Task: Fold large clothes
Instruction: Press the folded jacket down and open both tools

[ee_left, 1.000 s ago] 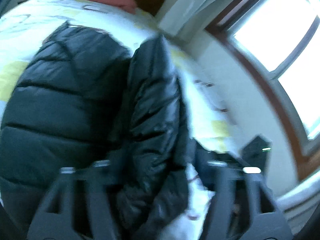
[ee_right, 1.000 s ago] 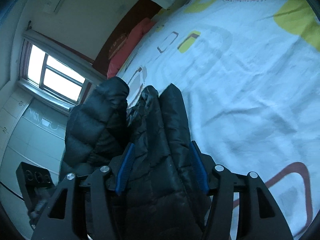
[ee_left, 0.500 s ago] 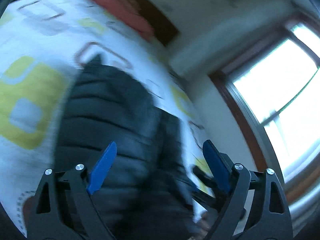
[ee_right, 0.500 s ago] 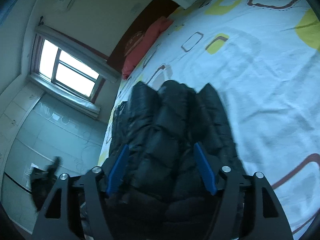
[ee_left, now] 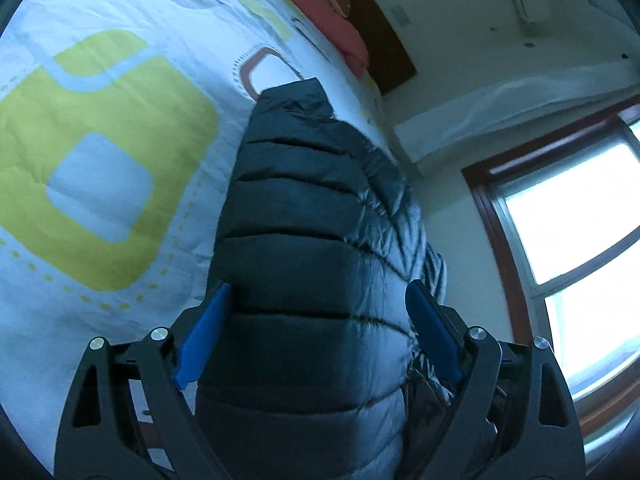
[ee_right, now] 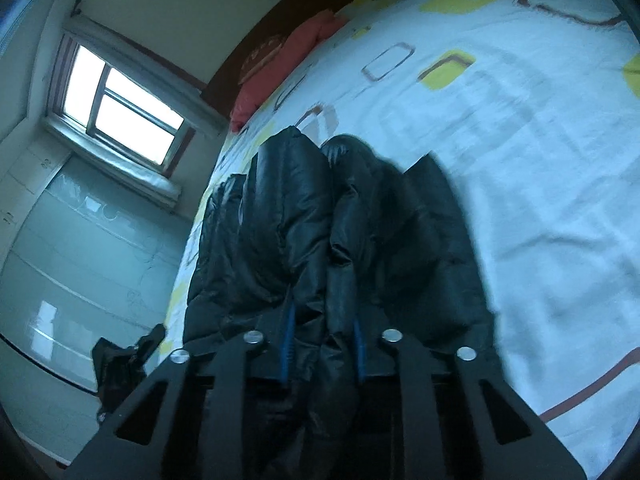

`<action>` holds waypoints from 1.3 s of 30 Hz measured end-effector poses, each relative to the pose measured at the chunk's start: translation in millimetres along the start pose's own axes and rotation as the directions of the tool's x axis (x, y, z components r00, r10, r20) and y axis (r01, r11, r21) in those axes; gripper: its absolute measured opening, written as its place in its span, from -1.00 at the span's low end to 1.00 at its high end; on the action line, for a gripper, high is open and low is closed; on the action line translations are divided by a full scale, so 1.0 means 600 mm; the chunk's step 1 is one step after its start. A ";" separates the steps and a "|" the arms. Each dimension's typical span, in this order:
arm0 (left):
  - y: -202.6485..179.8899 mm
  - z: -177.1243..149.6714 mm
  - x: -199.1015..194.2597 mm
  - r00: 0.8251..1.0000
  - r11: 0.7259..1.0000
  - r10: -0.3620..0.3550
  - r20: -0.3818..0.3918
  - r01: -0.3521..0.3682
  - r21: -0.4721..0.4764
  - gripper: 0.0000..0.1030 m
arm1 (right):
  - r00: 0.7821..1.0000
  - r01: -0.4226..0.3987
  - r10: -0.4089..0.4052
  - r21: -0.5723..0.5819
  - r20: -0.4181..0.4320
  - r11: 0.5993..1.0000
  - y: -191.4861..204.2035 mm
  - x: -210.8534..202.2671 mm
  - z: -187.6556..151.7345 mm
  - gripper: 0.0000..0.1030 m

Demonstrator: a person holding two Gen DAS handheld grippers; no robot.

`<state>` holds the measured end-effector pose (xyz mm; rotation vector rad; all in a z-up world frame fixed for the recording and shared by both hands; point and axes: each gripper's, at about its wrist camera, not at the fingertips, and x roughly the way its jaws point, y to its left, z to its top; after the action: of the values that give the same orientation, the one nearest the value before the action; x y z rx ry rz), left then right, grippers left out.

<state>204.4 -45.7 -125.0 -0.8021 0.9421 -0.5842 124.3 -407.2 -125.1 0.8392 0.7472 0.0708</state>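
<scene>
The jacket [ee_left: 312,240] lay on the bed [ee_left: 100,140], filling the centre and bottom of the frame. A pillow [ee_left: 320,12] sat beyond it at the top, and the window [ee_left: 572,216] stood at the right.

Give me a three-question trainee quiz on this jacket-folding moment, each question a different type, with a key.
1. True or false: the black puffer jacket lies on a patterned bedspread.
2. Multiple choice: what lies at the head of the bed? A) a red pillow B) a blue blanket C) a stack of books
3. Fill in: the right tongs have a fold of the ______ between their blue pads, while the left tongs stand wide on either side of it.

Key: 1 true; 2 A; 3 jacket
</scene>
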 end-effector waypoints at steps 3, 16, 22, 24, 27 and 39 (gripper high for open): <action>-0.019 -0.008 0.010 1.000 0.999 -0.005 -0.024 0.006 0.052 0.70 | 1.000 -0.004 0.005 0.043 -0.013 0.999 -0.046 -0.001 0.003 -0.61; -0.003 -0.032 0.118 0.963 0.966 0.233 -0.133 -0.213 0.150 0.77 | 0.991 -0.116 0.122 0.129 -0.046 0.985 -0.131 0.045 -0.005 -0.65; 0.014 -0.023 0.098 0.980 0.990 0.127 -0.153 -0.115 0.084 0.77 | 0.993 -0.102 0.107 0.113 -0.041 0.988 -0.122 0.020 0.002 -0.41; 0.025 -0.027 0.074 0.987 0.997 0.081 -0.141 -0.078 0.026 0.77 | 0.995 -0.094 0.098 0.111 -0.028 0.989 -0.113 0.000 -0.002 -0.18; 0.035 -0.036 0.040 0.993 0.999 0.034 -0.115 -0.036 -0.016 0.77 | 0.996 -0.093 0.094 0.128 0.001 0.987 -0.102 -0.040 -0.012 0.32; 0.014 -0.126 -0.068 0.999 0.999 -0.019 -0.040 0.021 0.030 0.77 | 0.986 -0.165 0.165 0.124 0.010 0.978 -0.030 -0.140 -0.089 0.46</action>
<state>119.8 -36.4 -138.8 -0.7754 0.9602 -0.6327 24.1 -413.4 -112.9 1.0196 0.6858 0.1741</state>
